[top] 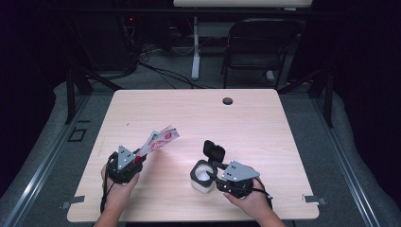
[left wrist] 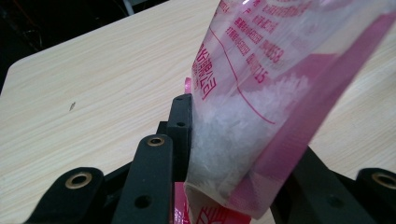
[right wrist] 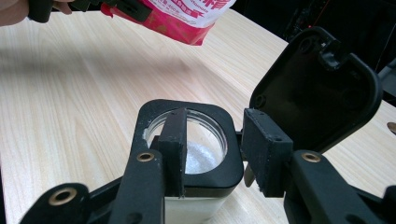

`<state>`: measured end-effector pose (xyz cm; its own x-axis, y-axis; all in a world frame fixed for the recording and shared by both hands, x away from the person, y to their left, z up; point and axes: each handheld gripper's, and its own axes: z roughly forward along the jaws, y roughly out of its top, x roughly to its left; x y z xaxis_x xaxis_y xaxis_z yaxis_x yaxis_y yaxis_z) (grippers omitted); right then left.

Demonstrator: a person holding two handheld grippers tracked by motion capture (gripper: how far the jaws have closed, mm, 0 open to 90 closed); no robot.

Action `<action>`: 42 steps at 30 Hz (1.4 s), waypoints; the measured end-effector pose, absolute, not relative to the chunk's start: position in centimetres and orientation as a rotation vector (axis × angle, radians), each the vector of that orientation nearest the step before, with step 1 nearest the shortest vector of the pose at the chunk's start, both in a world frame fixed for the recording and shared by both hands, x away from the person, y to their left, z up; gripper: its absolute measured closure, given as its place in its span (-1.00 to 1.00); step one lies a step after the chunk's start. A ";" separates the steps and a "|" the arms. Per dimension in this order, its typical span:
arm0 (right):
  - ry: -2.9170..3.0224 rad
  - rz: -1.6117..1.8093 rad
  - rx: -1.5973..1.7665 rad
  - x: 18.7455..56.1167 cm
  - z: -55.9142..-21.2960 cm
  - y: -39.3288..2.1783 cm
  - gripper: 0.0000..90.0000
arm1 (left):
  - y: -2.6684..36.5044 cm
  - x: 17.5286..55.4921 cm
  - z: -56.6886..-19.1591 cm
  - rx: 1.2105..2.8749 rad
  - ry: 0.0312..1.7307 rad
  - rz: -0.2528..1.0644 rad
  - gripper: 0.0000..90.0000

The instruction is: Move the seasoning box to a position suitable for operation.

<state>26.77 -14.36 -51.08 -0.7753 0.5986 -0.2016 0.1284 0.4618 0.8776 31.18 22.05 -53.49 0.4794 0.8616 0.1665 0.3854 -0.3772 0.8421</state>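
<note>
My left gripper is shut on the bottom end of a pink and clear bag of white granules, which slants up and to the right over the table. In the left gripper view both jaws of the left gripper clamp the bag. A white container with a black rim stands with its flip lid open and white granules inside. My right gripper is open: one jaw reaches into the mouth and the other stands outside by the lid hinge. The bag hangs above and to the left.
The light wooden table has a round cable hole near its far edge. A black chair and a desk leg stand on the floor beyond it. The person's hands come in from the near edge.
</note>
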 end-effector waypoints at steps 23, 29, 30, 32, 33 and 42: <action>2.223 1.278 0.615 26.8 -51.1 -14.5 0.34 | 23.7 32.3 -55.2 1.963 1.187 0.814 0.57; 2.224 1.277 0.616 26.8 -51.1 -14.5 0.34 | 24.0 32.5 -55.6 1.970 1.213 0.822 0.57; 2.224 1.277 0.616 26.8 -51.1 -14.5 0.34 | 24.1 32.5 -55.7 1.968 1.218 0.823 0.57; 2.224 1.277 0.616 26.8 -51.1 -14.5 0.34 | 24.2 32.5 -55.7 1.959 1.228 0.832 0.57; 2.224 1.277 0.617 26.8 -51.1 -14.5 0.34 | 24.3 32.5 -55.7 1.962 1.230 0.837 0.57; 2.223 1.277 0.615 26.9 -51.1 -14.5 0.33 | 24.4 32.5 -55.7 1.969 1.250 0.874 0.57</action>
